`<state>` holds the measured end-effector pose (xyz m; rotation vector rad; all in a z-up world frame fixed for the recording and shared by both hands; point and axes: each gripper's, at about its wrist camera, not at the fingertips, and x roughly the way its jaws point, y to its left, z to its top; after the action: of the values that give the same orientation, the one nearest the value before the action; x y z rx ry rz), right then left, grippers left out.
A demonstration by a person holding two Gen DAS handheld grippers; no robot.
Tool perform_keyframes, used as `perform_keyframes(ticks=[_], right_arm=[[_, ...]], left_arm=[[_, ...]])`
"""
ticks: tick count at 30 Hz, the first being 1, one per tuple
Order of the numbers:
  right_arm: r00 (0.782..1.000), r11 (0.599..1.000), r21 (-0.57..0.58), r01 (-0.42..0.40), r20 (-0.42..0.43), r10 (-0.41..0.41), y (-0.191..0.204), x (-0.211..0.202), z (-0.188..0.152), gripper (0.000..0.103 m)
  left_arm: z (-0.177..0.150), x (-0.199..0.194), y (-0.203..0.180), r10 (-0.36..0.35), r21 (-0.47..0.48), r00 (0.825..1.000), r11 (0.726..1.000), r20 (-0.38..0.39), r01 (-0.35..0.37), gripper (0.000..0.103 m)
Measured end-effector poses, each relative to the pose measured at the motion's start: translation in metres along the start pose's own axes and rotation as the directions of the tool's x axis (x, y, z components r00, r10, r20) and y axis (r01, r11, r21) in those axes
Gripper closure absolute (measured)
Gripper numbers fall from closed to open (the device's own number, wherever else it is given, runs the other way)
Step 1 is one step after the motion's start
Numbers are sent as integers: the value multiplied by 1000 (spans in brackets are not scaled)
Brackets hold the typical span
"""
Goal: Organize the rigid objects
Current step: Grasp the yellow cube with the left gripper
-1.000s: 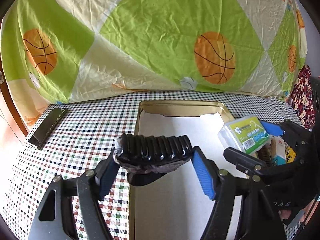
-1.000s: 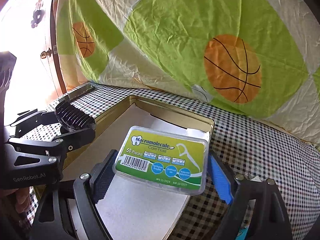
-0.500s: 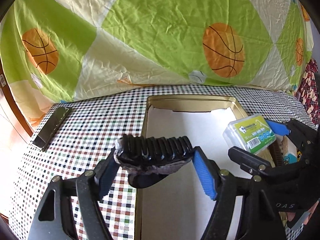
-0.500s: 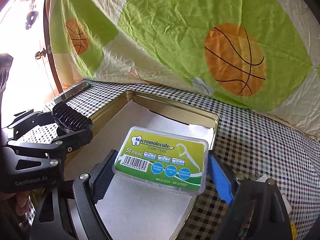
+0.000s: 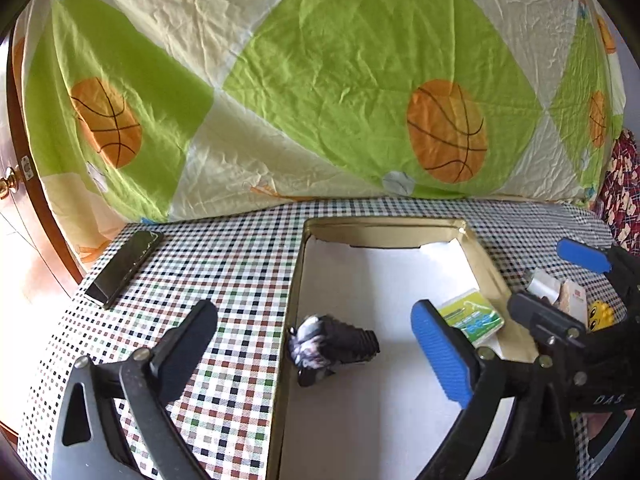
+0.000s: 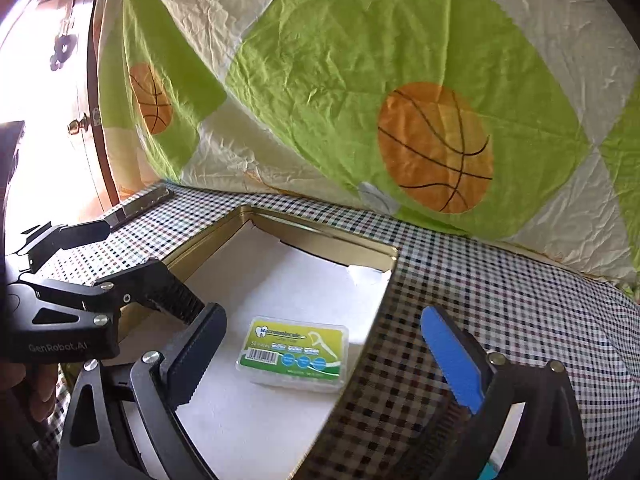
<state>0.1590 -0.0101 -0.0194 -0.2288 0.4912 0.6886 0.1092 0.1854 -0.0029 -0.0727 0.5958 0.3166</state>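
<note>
Both claws are opening with nothing pinched. In the left wrist view, the left gripper point(image 5: 316, 344) is spread around the black ribbed comb attachment point(image 5: 336, 346), lying at lower centre in the gold paper-lined tin point(image 5: 384, 229). In the right wrist view, the right gripper point(image 6: 326, 354) flanks the green-labelled clear plastic floss box point(image 6: 295, 353), lying flat at centre.

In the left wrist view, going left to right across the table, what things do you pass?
Dark flat bar → black ribbed comb piece in the tin → floss box → yellow toy.
</note>
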Motion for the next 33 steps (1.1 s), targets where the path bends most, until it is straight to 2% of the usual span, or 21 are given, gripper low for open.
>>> perform_keyframes(ticks=[5,8,13,18,23,27,30,33], right_arm=[[995,993,106,56,77,-64,-54,-66,-32,4],[989,978,165,124,63,-136,-82,-90,-61,4],[980,965,188,185,42,-196,-106,-112,-102,4],[977,956,219,196,41,-210,-124,-118,-118,4],[977,955,236,183,65,-203,-127,-122,-118,4],[976,955,233,183,73,-205,-126,-123,-119,4],[977,954,240,182,69,-204,-128,-122,-119,4],[978,953,242,181,59,-201,-129,-120,-119,4]], left_arm=[[-15,-40,-32,-109,-11,989,994,103,111,1],[-28,-54,-64,-178,24,976,984,125,176,1],[-47,-67,-116,-274,78,953,961,125,266,1],[-63,-69,-159,-368,156,928,922,65,355,2],[-74,-59,-185,-434,186,900,881,-49,435,23],[-81,-50,-194,-472,172,874,857,-121,486,23],[-85,-45,-197,-479,164,863,849,-157,501,23],[-86,-44,-199,-472,173,865,850,-171,498,23]])
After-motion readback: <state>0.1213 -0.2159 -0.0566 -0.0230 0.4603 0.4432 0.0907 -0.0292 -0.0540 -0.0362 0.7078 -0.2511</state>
